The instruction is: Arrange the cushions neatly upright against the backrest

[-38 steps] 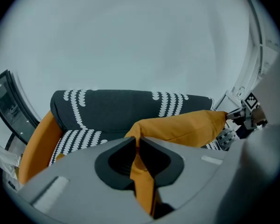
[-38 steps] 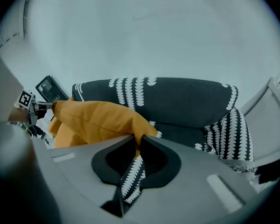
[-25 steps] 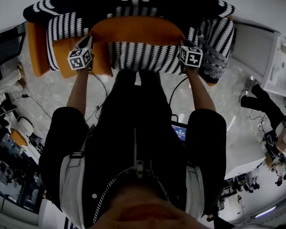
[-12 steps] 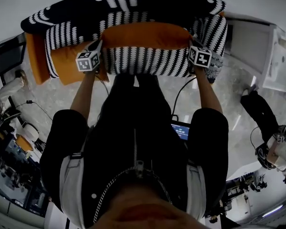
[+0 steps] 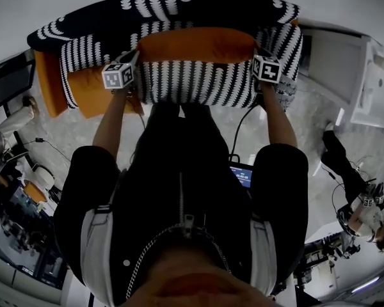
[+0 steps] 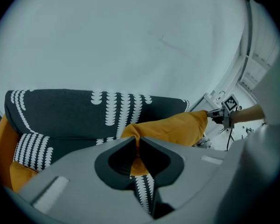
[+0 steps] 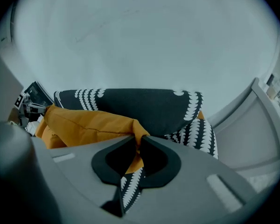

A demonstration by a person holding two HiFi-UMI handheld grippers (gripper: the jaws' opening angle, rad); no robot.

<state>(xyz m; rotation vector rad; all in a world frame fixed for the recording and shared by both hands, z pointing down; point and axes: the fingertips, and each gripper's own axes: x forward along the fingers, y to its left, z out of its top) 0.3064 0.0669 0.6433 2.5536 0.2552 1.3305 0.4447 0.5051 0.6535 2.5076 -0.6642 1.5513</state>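
Black-and-white patterned sofa point(image 5: 230, 8) against wall; long orange/striped cushion point(image 5: 198, 69) held across seat in front of backrest; left tool point(image 6: 137, 143) clamped on its left corner, right tool point(image 7: 139, 143) clamped on right corner; no readable writing

No readable text, label, brand, number or sign anywhere in view
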